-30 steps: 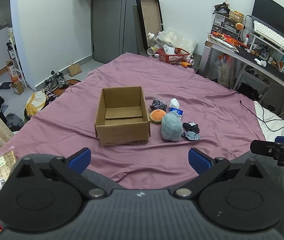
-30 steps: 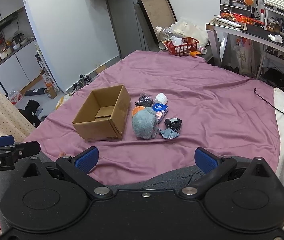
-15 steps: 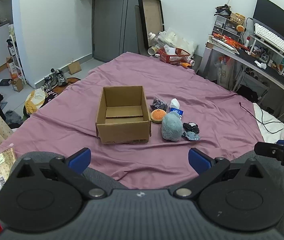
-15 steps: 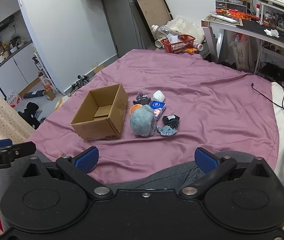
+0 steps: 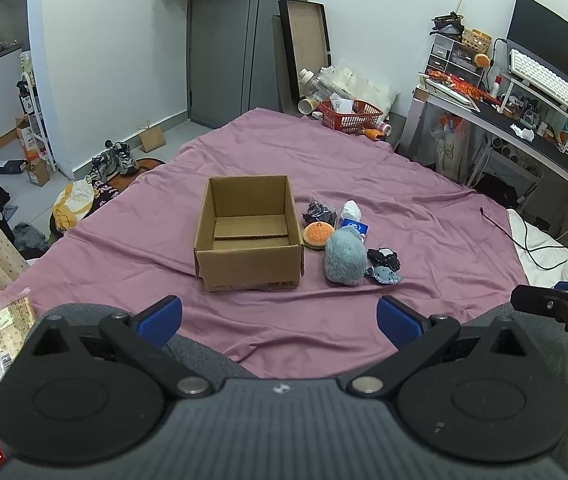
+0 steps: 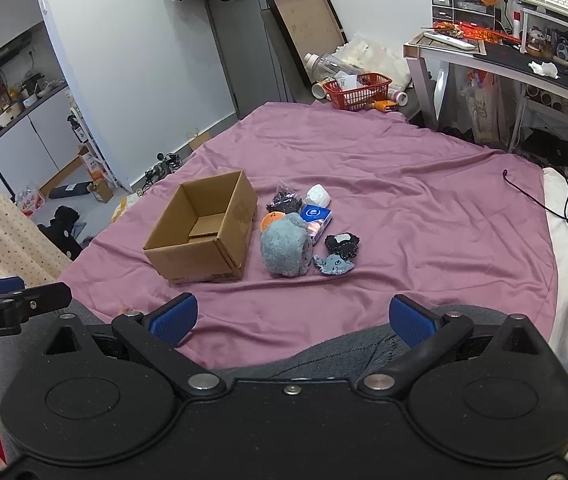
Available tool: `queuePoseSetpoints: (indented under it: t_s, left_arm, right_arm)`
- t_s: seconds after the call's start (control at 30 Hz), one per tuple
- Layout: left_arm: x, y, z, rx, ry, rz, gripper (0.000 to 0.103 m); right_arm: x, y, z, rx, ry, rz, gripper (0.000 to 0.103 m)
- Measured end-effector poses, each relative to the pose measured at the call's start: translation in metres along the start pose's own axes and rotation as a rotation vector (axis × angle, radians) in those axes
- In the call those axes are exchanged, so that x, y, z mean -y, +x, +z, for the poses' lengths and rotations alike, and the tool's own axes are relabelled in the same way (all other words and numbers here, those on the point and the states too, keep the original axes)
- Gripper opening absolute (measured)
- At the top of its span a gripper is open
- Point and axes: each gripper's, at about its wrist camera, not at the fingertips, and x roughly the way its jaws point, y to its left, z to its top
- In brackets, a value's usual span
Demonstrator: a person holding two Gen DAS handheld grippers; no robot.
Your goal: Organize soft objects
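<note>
Lying mid-frame just right of the empty cardboard box, the grey-blue plush sits ahead of both spread, empty tongs, seemingly nearer the right gripper than the left gripper.

Home bedroom: purple-sheeted bed; cluttered desk

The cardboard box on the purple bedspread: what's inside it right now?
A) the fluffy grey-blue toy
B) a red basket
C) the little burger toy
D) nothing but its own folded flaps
D: the cardboard box shows only bare cardboard inside, while the fluffy grey-blue toy and burger toy lie beside it on the bedspread.
</note>
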Motion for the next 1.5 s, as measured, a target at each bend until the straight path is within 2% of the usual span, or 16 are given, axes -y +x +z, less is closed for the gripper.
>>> queuePoseSetpoints:
  t_s: [0.37, 0.63, 0.97, 1.5]
  left_arm:
    - [0.002, -0.002, 0.002, 0.015, -0.015, 0.001, 0.103]
    - [0.007, 0.011, 0.005, 0.002, -0.013, 0.008, 0.103]
    - [0.014, 0.044, 0.011, -0.014, -0.041, 0.011, 0.102]
    - [0.036, 0.112, 0.028, -0.056, -0.074, -0.036, 0.1]
  right_arm:
    - [0.002, 0.008, 0.002, -0.004, -0.01, 0.023, 0.103]
    - [0.011, 0.026, 0.006, -0.01, 0.012, 0.041, 0.103]
    - [0.029, 0.054, 0.014, -0.019, 0.036, 0.096, 0.103]
    - [0.074, 0.115, 0.028, -0.077, 0.173, 0.105, 0.103]
